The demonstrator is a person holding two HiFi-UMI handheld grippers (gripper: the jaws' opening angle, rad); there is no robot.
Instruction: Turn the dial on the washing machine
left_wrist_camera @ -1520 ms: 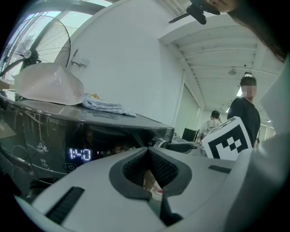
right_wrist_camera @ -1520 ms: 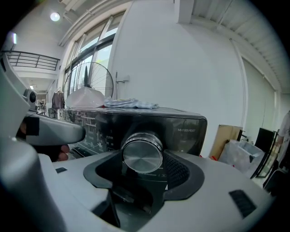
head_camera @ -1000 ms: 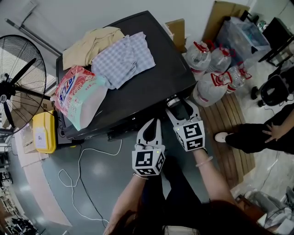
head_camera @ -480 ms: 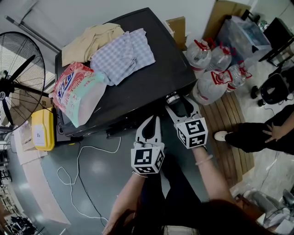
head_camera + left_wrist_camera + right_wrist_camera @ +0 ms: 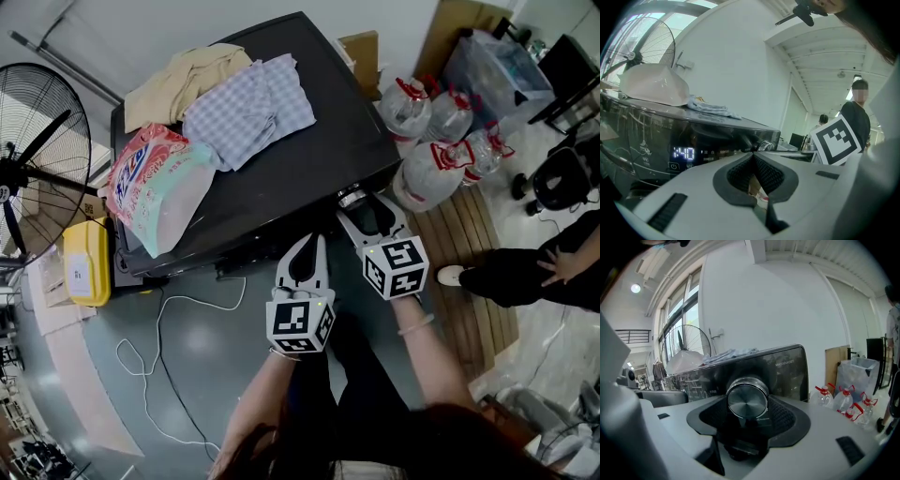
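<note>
Your right gripper [image 5: 364, 208] is clenched on the dial [image 5: 747, 399] of the washing machine [image 5: 281, 178]. In the right gripper view the round metal dial sits between the two dark pads, which close in on it from either side. In the head view the dial [image 5: 352, 197] is on the front panel near the machine's right corner, at about 5 o'clock from the middle of the black lid.

Your left gripper [image 5: 312, 247] is at about 8 o'clock from the right one, just beside it and pointing at the front panel. Its jaws are pressed together with nothing between them, and they touch nothing. In the left gripper view a lit display [image 5: 684, 153] glows on the panel, left of the dial.

On the lid, a pink and green bag [image 5: 157, 192] lies at 9 o'clock, and checked and beige clothes [image 5: 246, 103] lie at 12 o'clock. Water bottles [image 5: 433, 150] stand on the floor at 3 o'clock from the machine, a fan [image 5: 37, 159] at 9 o'clock.
</note>
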